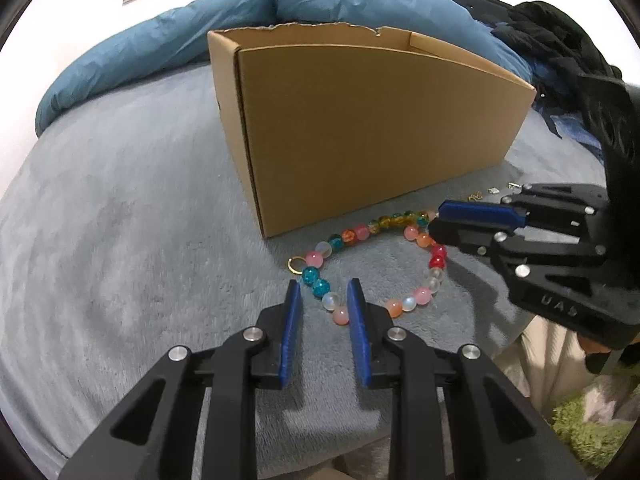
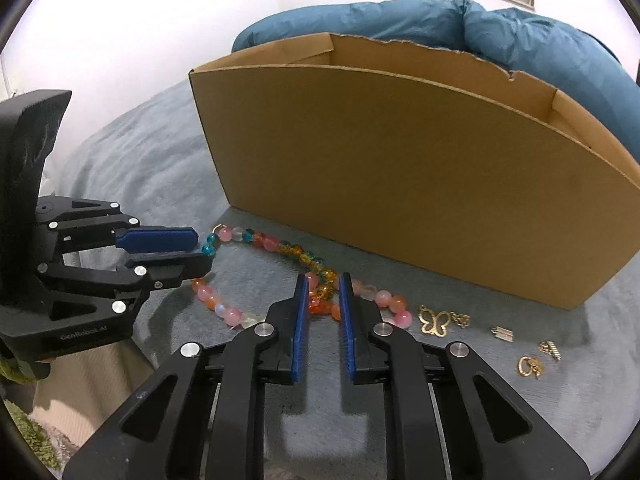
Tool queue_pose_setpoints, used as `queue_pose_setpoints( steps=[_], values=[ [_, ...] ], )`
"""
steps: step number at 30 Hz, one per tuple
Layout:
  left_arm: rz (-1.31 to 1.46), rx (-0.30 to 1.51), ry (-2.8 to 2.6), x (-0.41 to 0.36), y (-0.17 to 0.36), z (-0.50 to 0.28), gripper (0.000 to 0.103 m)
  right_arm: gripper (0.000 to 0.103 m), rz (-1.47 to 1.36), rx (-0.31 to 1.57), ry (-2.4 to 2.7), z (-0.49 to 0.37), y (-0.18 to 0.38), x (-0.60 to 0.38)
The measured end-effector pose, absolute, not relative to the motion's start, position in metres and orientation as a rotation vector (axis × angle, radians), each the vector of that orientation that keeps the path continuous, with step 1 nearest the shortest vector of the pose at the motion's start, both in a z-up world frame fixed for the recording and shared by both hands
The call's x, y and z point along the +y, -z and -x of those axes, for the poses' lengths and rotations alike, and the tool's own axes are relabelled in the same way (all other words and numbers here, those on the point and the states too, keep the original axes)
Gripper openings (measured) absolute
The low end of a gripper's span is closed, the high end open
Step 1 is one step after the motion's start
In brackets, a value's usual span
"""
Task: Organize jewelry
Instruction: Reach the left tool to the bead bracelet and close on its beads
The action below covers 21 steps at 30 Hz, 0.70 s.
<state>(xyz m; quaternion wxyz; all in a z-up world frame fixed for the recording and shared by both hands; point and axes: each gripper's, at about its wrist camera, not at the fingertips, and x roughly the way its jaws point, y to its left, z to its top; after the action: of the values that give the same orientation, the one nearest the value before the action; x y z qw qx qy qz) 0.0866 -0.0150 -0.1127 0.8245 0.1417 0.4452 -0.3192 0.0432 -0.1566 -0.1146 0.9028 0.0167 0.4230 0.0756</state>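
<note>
A necklace of coloured glass beads (image 1: 400,304) lies in a loop on the grey blanket in front of a cardboard box (image 1: 360,128). My left gripper (image 1: 324,286) straddles its near-left stretch. The teal and pink beads there touch both blue pads. A gold clasp ring (image 1: 295,265) lies just beyond the left finger. My right gripper (image 2: 323,280) has orange beads filling the narrow gap between its pads. It comes in from the right (image 1: 436,218) at the loop's far side. The right wrist view shows the left gripper (image 2: 202,252) pinching teal beads of the necklace (image 2: 224,312).
The open-topped box (image 2: 400,180) stands right behind the beads. A gold butterfly charm (image 2: 434,322) and three small gold and silver pieces (image 2: 530,366) lie to the right. A blue duvet (image 1: 200,32) and dark clothes (image 1: 560,40) sit behind. The bed edge and a green rug (image 1: 592,428) are near.
</note>
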Motion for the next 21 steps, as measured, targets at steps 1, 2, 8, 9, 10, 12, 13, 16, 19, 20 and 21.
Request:
queue_pose_setpoints(
  steps=[1,2,8,9,10,12,13,16,19,20,21],
  values=[
    [-0.290,0.954,0.678,-0.014,0.112,-0.088,0.023,0.014,-0.033,0.880,-0.160,-0.044,0.115,-0.156],
    [-0.284,0.959,0.678,-0.013,0.112,-0.088,0.023,0.014,-0.033,0.884,-0.162,-0.045,0.116,-0.156],
    [-0.250,0.991,0.678,-0.013,0.115,-0.093,0.023,0.014,-0.054,0.905,-0.161,-0.048,0.118,-0.159],
    [-0.247,0.996,0.676,-0.014,0.116,-0.093,0.023,0.014,-0.056,0.905,-0.160,-0.049,0.118,-0.159],
    [-0.245,1.000,0.675,-0.014,0.117,-0.095,0.023,0.014,-0.056,0.906,-0.159,-0.049,0.118,-0.159],
    [-0.239,1.014,0.669,-0.015,0.119,-0.097,0.023,0.014,-0.058,0.913,-0.155,-0.050,0.119,-0.158],
    [-0.235,1.021,0.666,-0.016,0.120,-0.099,0.023,0.014,-0.062,0.917,-0.152,-0.051,0.119,-0.159],
    [-0.233,1.025,0.657,-0.017,0.121,-0.102,0.023,0.013,-0.068,0.922,-0.146,-0.056,0.120,-0.156],
    [-0.253,1.009,0.648,-0.019,0.121,-0.100,0.018,0.012,-0.064,0.914,-0.140,-0.055,0.118,-0.154],
    [-0.259,1.003,0.645,-0.020,0.120,-0.100,0.013,0.012,-0.063,0.912,-0.139,-0.055,0.118,-0.155],
    [-0.261,1.001,0.644,-0.019,0.120,-0.100,0.010,0.010,-0.061,0.909,-0.137,-0.055,0.118,-0.155]
  ],
)
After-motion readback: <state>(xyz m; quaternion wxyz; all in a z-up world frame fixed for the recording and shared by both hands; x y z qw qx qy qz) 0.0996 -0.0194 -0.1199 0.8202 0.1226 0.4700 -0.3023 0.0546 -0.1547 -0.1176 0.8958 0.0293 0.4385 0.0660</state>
